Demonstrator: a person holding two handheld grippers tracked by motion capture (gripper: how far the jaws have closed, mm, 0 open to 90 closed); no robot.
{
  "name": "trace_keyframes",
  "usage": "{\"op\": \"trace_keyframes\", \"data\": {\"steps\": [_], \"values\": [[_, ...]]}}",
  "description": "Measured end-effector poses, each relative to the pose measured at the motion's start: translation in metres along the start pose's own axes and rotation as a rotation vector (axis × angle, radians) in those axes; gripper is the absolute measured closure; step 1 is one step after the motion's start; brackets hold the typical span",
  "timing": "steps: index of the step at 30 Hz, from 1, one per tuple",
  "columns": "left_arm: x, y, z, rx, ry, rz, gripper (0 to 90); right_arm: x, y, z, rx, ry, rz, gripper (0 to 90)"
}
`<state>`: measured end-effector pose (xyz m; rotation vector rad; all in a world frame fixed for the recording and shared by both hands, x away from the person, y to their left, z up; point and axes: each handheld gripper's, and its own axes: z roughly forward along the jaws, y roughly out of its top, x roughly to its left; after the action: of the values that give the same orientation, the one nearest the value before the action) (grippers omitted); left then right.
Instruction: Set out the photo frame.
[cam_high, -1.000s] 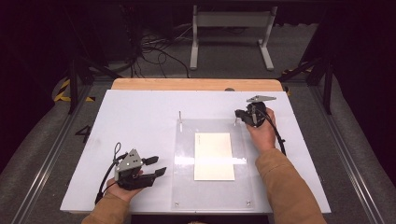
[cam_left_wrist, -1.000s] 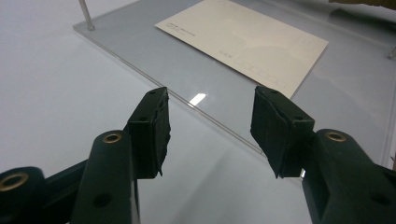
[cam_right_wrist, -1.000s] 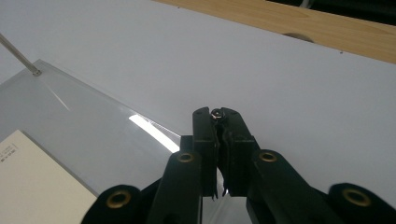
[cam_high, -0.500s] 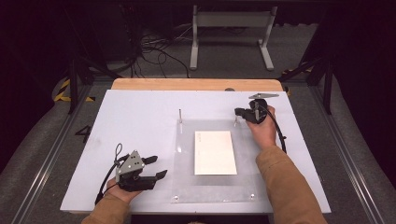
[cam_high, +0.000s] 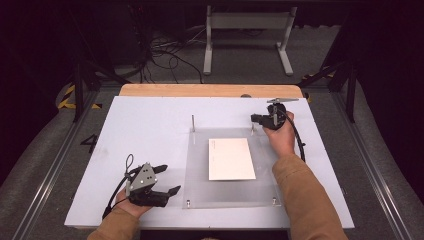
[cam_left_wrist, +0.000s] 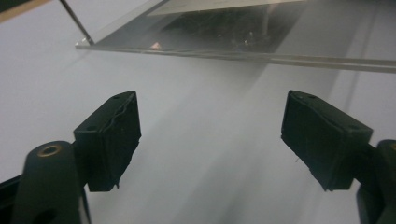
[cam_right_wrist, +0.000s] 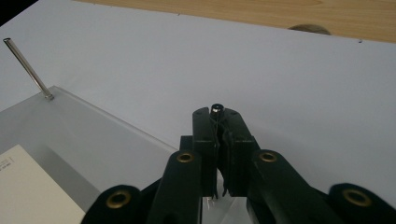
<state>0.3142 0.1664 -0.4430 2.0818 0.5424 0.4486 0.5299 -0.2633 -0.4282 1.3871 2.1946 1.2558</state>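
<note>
The right tool (cam_right_wrist: 215, 122) is clamped on an upright metal pin (cam_right_wrist: 216, 109) at the far right corner of a clear plate (cam_high: 197, 172). The left tool (cam_high: 161, 179), with nothing between its jaws, has just been opening; it sits on the white surface (cam_high: 150, 125) just left of the plate. A white card (cam_high: 231, 159) lies on the plate, and another pin (cam_high: 193, 122) stands at its far left corner.

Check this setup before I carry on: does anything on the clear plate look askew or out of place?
The white card lies flat and square on the clear plate. The far-left pin stands upright. The right gripper is clamped on the far-right pin. The left gripper, jaws just opened, holds nothing. Nothing looks odd.
</note>
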Motion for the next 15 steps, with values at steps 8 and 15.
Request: {"op": "trace_keyframes", "data": {"steps": [8, 15], "values": [[-0.010, 0.005, 0.018, -0.016, 0.061, 0.123, 7.0, -0.001, 0.000, 0.001, 0.002, 0.002, 0.009, 85.2], [-0.020, 0.015, 0.024, -0.153, 0.067, 0.230, 6.2, -0.001, 0.001, 0.002, 0.004, 0.000, 0.024, 85.1]]}}
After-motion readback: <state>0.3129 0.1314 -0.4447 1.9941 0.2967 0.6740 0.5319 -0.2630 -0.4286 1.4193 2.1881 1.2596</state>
